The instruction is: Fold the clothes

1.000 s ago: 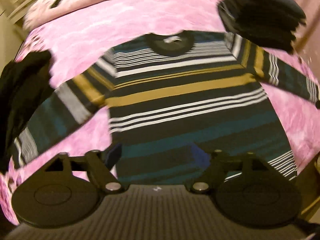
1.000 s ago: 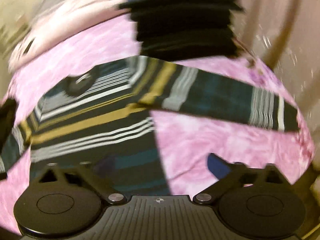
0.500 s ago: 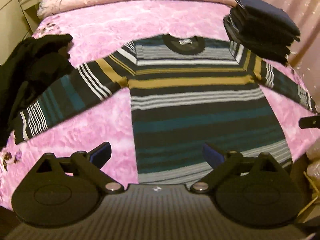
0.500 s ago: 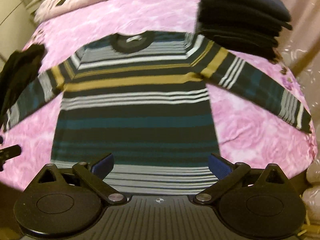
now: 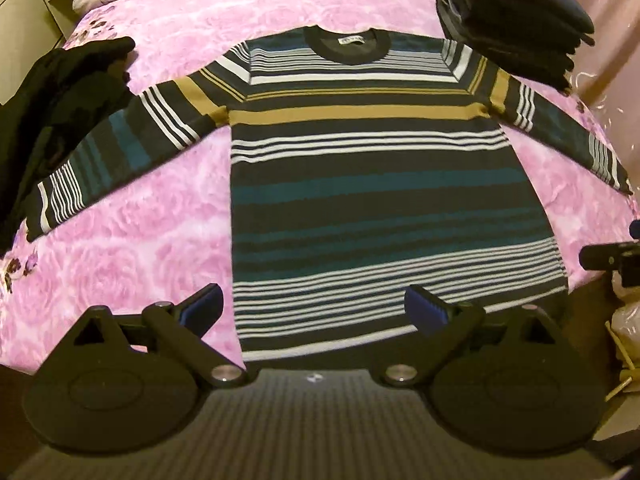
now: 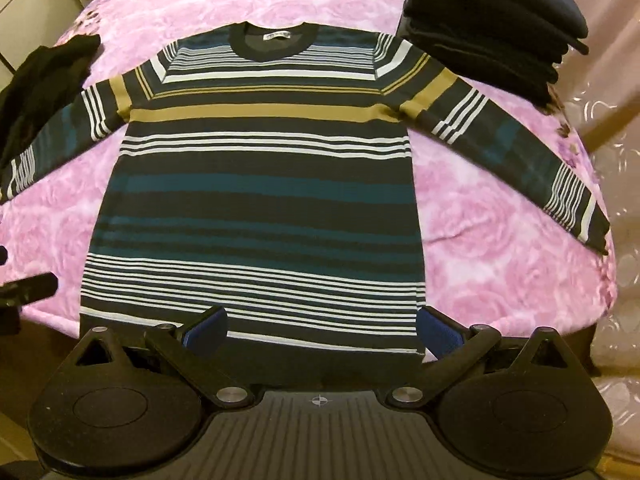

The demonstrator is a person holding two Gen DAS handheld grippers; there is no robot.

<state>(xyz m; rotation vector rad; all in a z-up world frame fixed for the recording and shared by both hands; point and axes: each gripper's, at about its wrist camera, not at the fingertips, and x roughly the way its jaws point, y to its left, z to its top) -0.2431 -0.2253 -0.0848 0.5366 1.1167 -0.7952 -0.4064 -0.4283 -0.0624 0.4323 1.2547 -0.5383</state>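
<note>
Striped sweater (image 5: 372, 184) lies flat on pink bedspread (image 5: 132, 248) (sleeves spread wide)

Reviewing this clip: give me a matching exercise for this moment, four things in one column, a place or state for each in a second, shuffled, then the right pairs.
Things:
1. striped sweater
2. stack of dark clothes
3. loose black garment
4. left gripper

Places or states:
A. folded, piled at the bed's far right corner
B. bunched up by the bed's left edge
C. open, empty, over the hem
D. spread flat, both sleeves out, collar away from the cameras

Pairs: 1-D, 2-A, 3-B, 4-C
</note>
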